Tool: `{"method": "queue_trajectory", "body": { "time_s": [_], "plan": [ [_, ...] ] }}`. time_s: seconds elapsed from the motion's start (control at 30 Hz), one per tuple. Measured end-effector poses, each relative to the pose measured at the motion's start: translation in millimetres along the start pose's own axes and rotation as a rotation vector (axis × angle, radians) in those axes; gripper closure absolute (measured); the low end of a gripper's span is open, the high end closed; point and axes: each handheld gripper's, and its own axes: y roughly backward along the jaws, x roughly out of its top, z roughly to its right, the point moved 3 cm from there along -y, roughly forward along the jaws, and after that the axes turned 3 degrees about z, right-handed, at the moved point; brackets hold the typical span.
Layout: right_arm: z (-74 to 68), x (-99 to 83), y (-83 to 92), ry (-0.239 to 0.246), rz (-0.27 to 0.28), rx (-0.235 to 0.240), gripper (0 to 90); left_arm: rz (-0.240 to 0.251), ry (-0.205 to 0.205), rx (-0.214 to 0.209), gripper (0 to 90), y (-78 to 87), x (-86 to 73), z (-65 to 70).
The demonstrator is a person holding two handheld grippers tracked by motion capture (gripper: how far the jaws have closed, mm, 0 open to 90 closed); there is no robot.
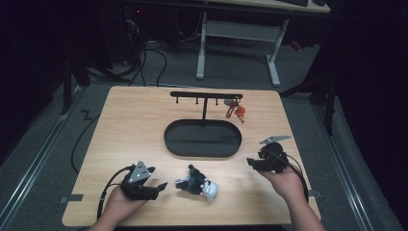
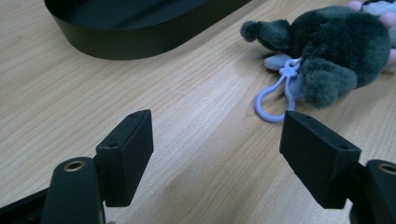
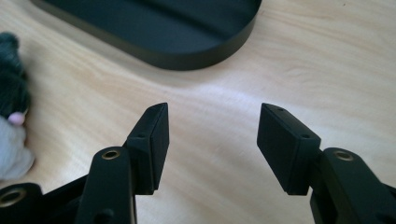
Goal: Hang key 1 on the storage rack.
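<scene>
A dark grey and white plush toy (image 1: 197, 185) lies on the wooden table (image 1: 134, 125) near the front edge, between my two grippers. Its lilac clip (image 2: 271, 100) rests flat on the wood. My left gripper (image 1: 161, 186) sits just left of the toy, open, jaws empty (image 2: 217, 135); the plush toy (image 2: 336, 46) is ahead and to the right of them. My right gripper (image 1: 250, 162) is to the toy's right, pointing left, open over bare wood (image 3: 212, 135). The plush toy (image 3: 11, 121) shows at the left edge of the right gripper view.
A black oval tray (image 1: 168, 139) sits mid-table, its rim (image 2: 140, 42) (image 3: 187, 58) just ahead of both grippers. A black hook rack (image 1: 206, 95) rises behind it, with a red and orange keychain (image 1: 235, 111) hanging at its right end. A white desk frame (image 1: 240, 33) stands beyond the table.
</scene>
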Motion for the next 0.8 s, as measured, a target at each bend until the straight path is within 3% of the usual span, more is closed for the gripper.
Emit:
{"method": "queue_trajectory", "body": {
  "time_s": [0.2, 0.23, 0.27, 0.3, 0.33, 0.43, 0.5, 0.57, 0.67, 0.8],
  "plan": [
    [-8.4, -52.0, 12.7, -0.004, 0.199, -0.055, 44.4, -0.008, -0.003, -0.018, 27.0, -2.1, -0.5, 4.7],
    [-10.8, -60.5, 19.7, -0.008, 0.276, -0.077, 47.1, -0.013, 0.000, -0.028, 27.6, -2.8, -0.7, 5.8],
    [-13.0, -71.2, 28.7, -0.020, 0.385, -0.090, 56.9, -0.017, 0.004, -0.034, 29.4, -4.2, -0.7, 7.2],
    [-14.8, -80.2, 35.7, -0.060, 0.442, -0.067, 57.6, -0.021, 0.008, -0.046, 32.7, -6.0, -0.4, 8.8],
    [-14.6, -81.7, 40.1, -0.088, 0.428, -0.006, 56.0, -0.024, 0.011, -0.060, 37.2, -8.1, 0.1, 11.1],
    [-12.6, -89.6, 44.3, -0.053, 0.428, -0.050, 59.2, -0.033, -0.003, -0.087, 52.7, -13.3, 3.1, 21.1],
    [-9.4, -91.5, 38.5, -0.089, 0.397, -0.009, 58.8, -0.014, -0.004, -0.118, 57.5, -14.4, 7.7, 29.6],
    [-10.0, -90.3, 34.6, -0.077, 0.384, 0.001, 58.4, 0.004, -0.012, -0.142, 60.4, -15.5, 11.9, 38.6],
    [-14.0, -89.4, 31.5, -0.067, 0.369, 0.022, 58.2, 0.000, -0.027, -0.107, 77.6, -20.7, 17.7, 48.6],
    [-19.6, -88.4, 30.7, -0.051, 0.361, 0.042, 58.1, -0.019, -0.036, -0.106, 82.0, -33.8, 25.2, 58.6]
  ]
}}
